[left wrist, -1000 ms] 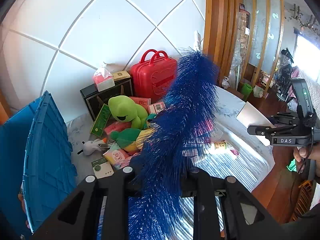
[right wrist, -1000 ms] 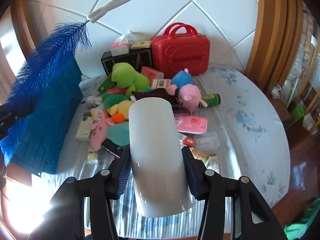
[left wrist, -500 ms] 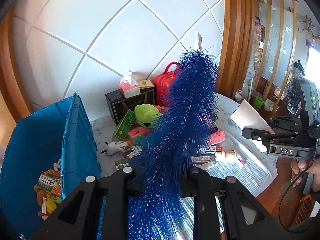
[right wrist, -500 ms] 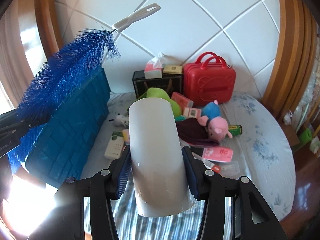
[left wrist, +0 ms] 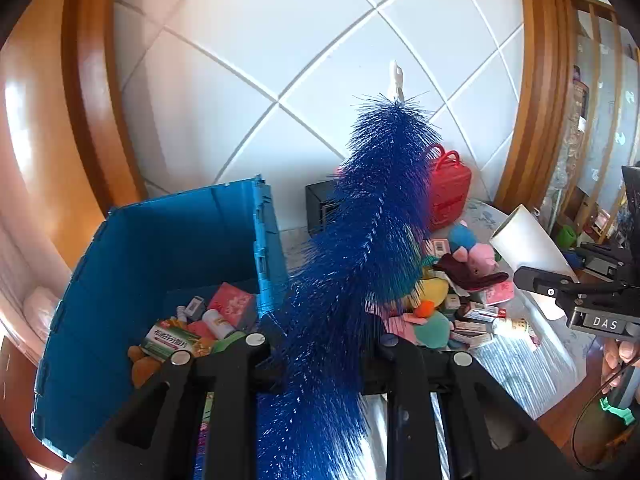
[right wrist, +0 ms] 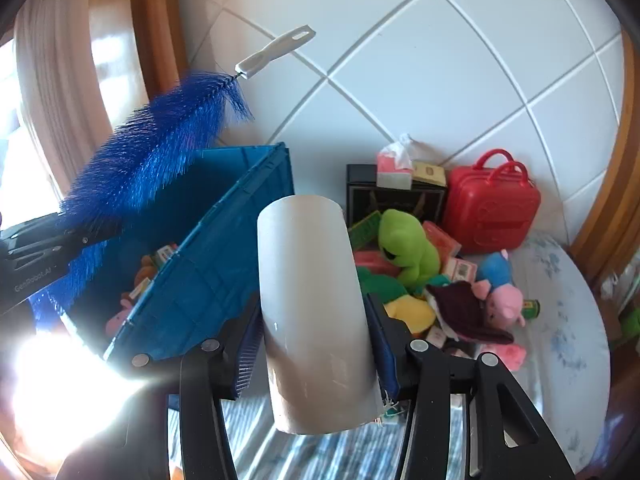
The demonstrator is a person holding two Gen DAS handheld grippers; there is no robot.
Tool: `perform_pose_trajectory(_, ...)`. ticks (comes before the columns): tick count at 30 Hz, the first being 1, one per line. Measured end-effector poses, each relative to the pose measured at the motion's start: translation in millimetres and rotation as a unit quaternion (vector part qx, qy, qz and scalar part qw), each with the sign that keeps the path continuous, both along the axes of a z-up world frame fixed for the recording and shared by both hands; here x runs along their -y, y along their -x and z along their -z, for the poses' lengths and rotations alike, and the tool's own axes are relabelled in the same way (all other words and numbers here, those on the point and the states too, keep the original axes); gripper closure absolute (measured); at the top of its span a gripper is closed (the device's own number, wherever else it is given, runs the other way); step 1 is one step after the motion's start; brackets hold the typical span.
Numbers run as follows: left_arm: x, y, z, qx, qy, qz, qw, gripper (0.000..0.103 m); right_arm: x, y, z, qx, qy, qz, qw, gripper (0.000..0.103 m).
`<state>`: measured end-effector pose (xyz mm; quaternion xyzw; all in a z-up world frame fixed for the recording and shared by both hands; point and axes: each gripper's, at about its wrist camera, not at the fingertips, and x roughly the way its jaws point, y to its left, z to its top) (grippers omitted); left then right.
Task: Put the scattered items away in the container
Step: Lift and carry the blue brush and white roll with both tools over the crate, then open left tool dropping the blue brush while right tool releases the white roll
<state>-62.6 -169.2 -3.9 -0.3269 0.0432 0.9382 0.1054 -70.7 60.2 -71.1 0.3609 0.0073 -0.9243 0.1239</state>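
On the cluttered bed, the blue crate (left wrist: pixel 168 248) lies left of my left gripper (left wrist: pixel 320 360), clamped on the bristle brush (left wrist: pixel 360 248), nearer than my right gripper (right wrist: pixel 316 344), clamped on a white roll (right wrist: pixel 312 300).

White quilted wall panel (left wrist: pixel 280 80) framed by curved wooden trim (left wrist: pixel 92 92).

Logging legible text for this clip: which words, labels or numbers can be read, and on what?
"DAS": on the right gripper, seen from the left wrist.
"GenRobot.AI": on the left gripper, seen from the right wrist; faint.
Green-and-white box in the blue crate: print too blurred to read.
Packets on the bed: too small.
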Motion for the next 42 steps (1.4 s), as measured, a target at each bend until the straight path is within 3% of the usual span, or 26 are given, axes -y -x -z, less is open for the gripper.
perform_pose_trajectory(12,103,9,2,-0.001,-0.001,-0.077,0.9970,0.082,103,33,-16,-0.016,-0.002,-0.068,0.998,0.055)
perform_pose_trajectory(23,178,27,5,-0.004,0.002,-0.117,0.9932,0.082,192,63,-26,-0.026,-0.001,-0.120,0.992,0.055)
perform_pose_trajectory(39,243,54,15,-0.002,-0.013,-0.151,0.9885,0.081,278,88,-12,-0.009,-0.008,-0.152,0.988,0.055)
perform_pose_trajectory(41,248,63,18,0.016,-0.023,-0.153,0.9878,0.056,280,94,-11,-0.013,-0.007,-0.146,0.989,0.051)
perform_pose_trajectory(42,250,67,19,0.026,-0.029,-0.151,0.9878,0.030,282,97,-10,-0.013,-0.011,-0.143,0.990,0.021)
